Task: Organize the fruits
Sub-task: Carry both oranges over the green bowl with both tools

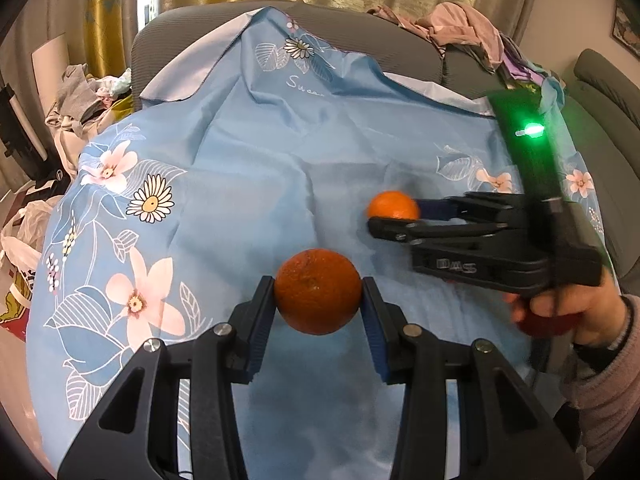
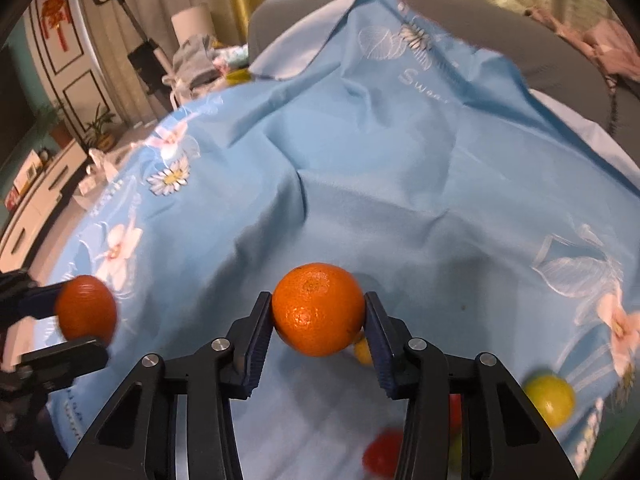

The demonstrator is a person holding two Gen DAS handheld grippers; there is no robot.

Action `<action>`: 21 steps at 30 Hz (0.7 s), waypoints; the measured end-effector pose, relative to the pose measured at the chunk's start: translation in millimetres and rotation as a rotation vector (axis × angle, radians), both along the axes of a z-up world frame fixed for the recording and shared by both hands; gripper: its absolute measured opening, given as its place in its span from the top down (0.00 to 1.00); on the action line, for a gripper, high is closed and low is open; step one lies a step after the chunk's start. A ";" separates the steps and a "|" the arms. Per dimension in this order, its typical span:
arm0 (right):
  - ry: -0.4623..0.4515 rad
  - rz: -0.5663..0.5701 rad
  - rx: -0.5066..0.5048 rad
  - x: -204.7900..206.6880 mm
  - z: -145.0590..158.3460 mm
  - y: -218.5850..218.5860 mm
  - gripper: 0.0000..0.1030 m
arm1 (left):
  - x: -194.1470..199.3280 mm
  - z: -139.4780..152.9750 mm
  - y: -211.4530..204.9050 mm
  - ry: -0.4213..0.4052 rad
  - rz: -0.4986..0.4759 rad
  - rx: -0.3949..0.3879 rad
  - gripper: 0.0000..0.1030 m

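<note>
My left gripper is shut on a dark orange and holds it above the blue floral cloth. My right gripper is shut on a brighter orange, also above the cloth. In the left wrist view the right gripper comes in from the right with its orange. In the right wrist view the left gripper shows at the left edge with its orange. A yellow fruit, a second yellow fruit and a red fruit lie on the cloth below the right gripper.
The cloth covers a grey sofa. Piled clothes lie on the sofa back. More clothes and bags sit at the left. A white cabinet and potted plants stand across the room.
</note>
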State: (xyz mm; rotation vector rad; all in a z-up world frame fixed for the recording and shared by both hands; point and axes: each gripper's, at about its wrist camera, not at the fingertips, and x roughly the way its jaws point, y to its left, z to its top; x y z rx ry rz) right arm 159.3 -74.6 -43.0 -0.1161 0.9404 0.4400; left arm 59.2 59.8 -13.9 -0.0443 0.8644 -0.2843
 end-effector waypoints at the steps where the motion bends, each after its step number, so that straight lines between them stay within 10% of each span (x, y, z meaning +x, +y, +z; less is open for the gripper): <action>1: -0.010 -0.007 0.015 -6.4 5.9 -4.2 0.55 | -2.1 1.2 -2.4 -0.001 -0.007 -0.001 0.59; 21: -0.165 -0.294 0.155 -153.5 62.5 -123.5 0.55 | -41.5 27.3 -90.7 -0.030 -0.191 0.031 0.59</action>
